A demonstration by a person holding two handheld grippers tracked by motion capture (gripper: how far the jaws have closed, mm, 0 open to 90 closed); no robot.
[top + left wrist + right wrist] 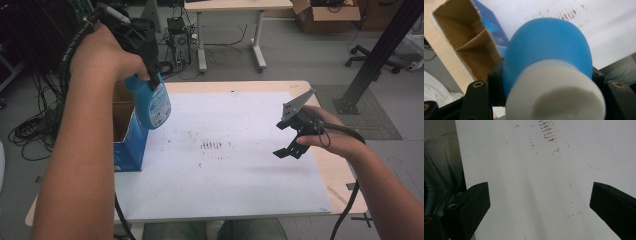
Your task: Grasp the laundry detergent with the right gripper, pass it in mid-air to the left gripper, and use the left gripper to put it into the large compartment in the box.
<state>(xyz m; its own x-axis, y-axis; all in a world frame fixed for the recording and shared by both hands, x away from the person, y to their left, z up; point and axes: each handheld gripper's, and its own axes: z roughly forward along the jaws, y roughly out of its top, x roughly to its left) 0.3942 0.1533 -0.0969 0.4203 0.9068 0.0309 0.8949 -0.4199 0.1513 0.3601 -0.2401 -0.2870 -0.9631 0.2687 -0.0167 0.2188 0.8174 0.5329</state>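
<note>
High view shows the left tool lifted above the left edge of the tabletop, and its jaws are closed on a blue bottle. The bottle hangs in the air, a little tilted, with its bottom pointing down toward the white sheet. It is just above the right upper corner of the open cardboard box and does not touch the box. The box stands upright at the left border of the sheet; it is blue outside and brown inside.

Left gripper view looks along the bottle from its neck side: a white cap is nearest to the camera, the blue body is behind it, and the black jaws press on both sides of the bottle just behind the cap. Beyond the bottle, the box is visible with a divider inside it.

The right tool is well apart from the box, over the right part of the sheet, and it holds nothing. In the right gripper view its jaws stand wide, with bare sheet between them. Some dark brown marks lie near the middle of the sheet, between the box and the right tool.
</note>
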